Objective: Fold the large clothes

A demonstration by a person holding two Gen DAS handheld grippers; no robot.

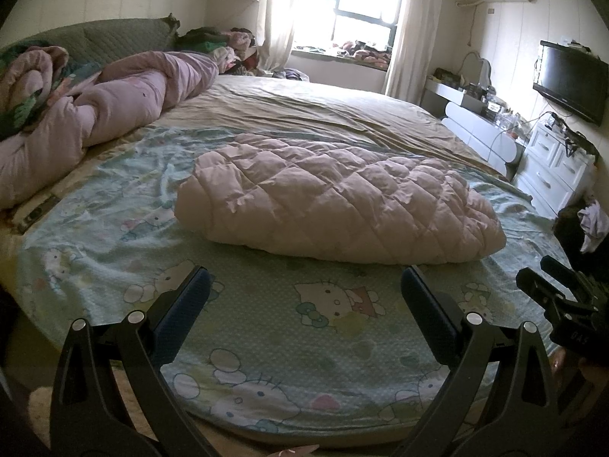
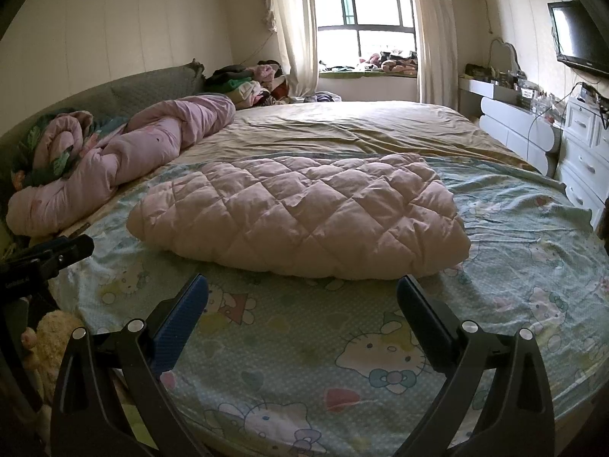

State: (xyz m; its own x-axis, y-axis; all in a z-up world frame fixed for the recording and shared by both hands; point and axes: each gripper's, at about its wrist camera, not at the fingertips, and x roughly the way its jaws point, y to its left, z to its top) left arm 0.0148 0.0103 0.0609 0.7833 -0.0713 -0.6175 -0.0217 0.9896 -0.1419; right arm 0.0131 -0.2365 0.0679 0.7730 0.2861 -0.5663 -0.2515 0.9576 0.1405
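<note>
I hold my left gripper (image 1: 304,285) and right gripper (image 2: 302,293) low at the frame bottoms, jaws spread wide and empty, because the pink quilted coat (image 1: 335,198) lies mid-frame on the bed (image 1: 114,198), apparently already folded.

Bare sheet (image 2: 304,342) before folded jacket (image 2: 300,213); rumpled duvet (image 2: 125,152) crowds left.

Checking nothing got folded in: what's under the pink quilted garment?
The pink quilted garment lies on the cartoon-cat sheet, which shows all around it. Anything beneath or inside its folds is covered.
</note>
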